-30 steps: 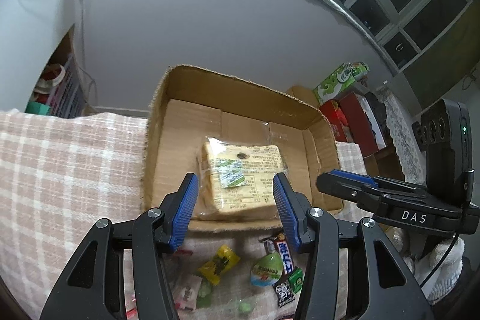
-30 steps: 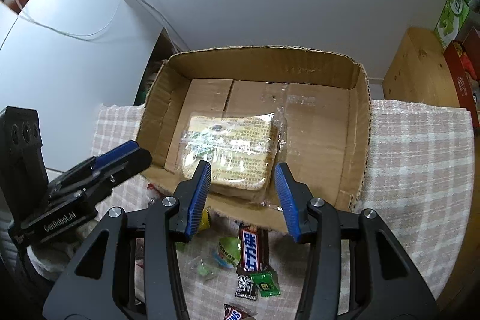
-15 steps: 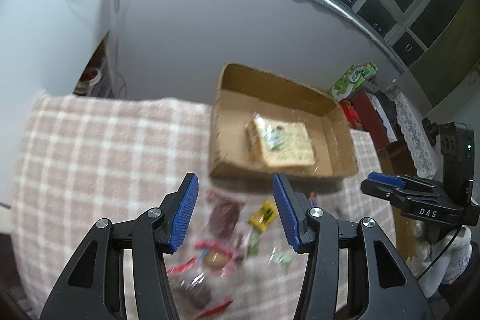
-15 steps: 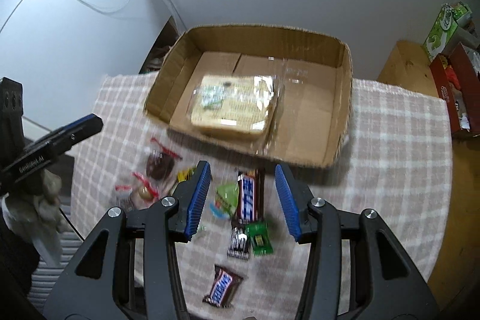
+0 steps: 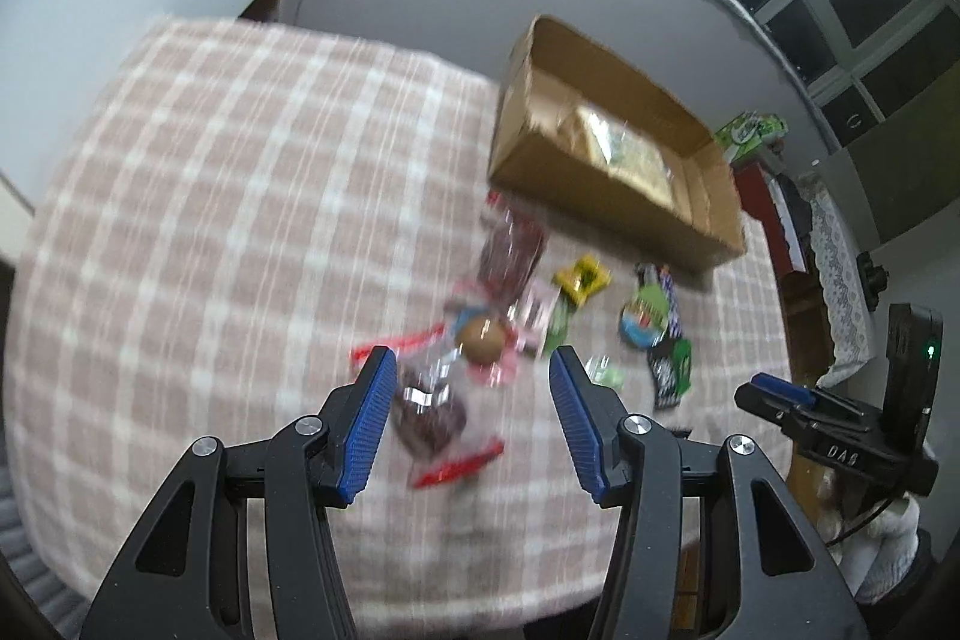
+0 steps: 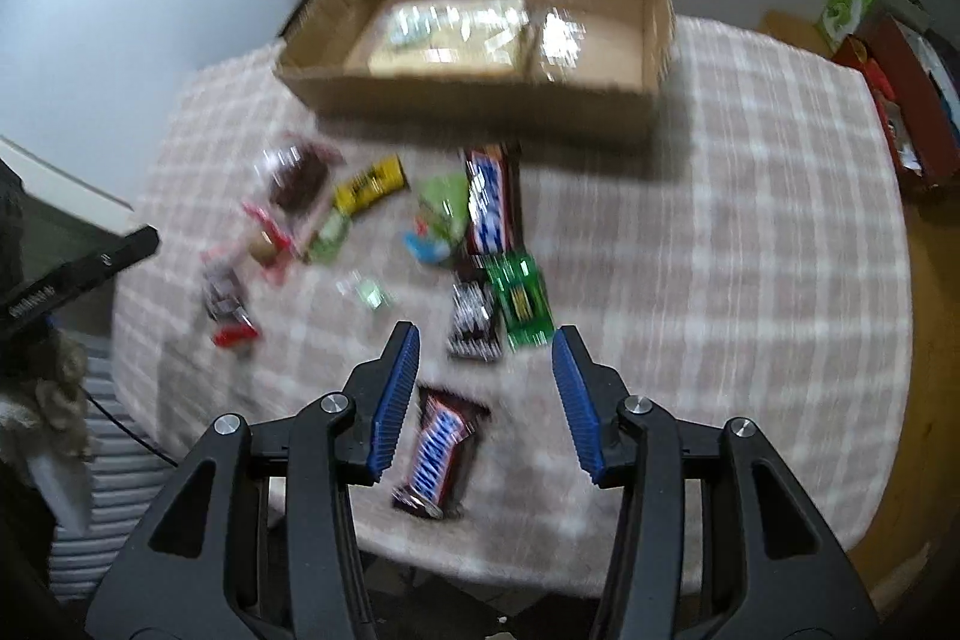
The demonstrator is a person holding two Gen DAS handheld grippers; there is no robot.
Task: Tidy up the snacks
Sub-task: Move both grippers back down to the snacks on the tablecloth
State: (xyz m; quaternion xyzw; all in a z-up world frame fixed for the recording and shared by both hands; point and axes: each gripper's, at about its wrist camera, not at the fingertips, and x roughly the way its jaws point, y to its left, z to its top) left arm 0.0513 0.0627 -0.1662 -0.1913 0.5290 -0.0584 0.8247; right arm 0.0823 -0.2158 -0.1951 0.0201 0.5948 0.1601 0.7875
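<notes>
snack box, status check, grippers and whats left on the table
Left gripper open, empty. Right gripper open, empty. Cardboard box holds one wrapped pack; loose snacks on the checked cloth. Nothing blocking.

On the tabletop (image 6: 750,232) a box (image 6: 480,100) sits at the back with 1 packet (image 6: 447,31) in it, loose snacks (image 6: 489,208) lie scattered before it, and 1 bar (image 6: 441,448) lies nearest, apart from them.
</notes>
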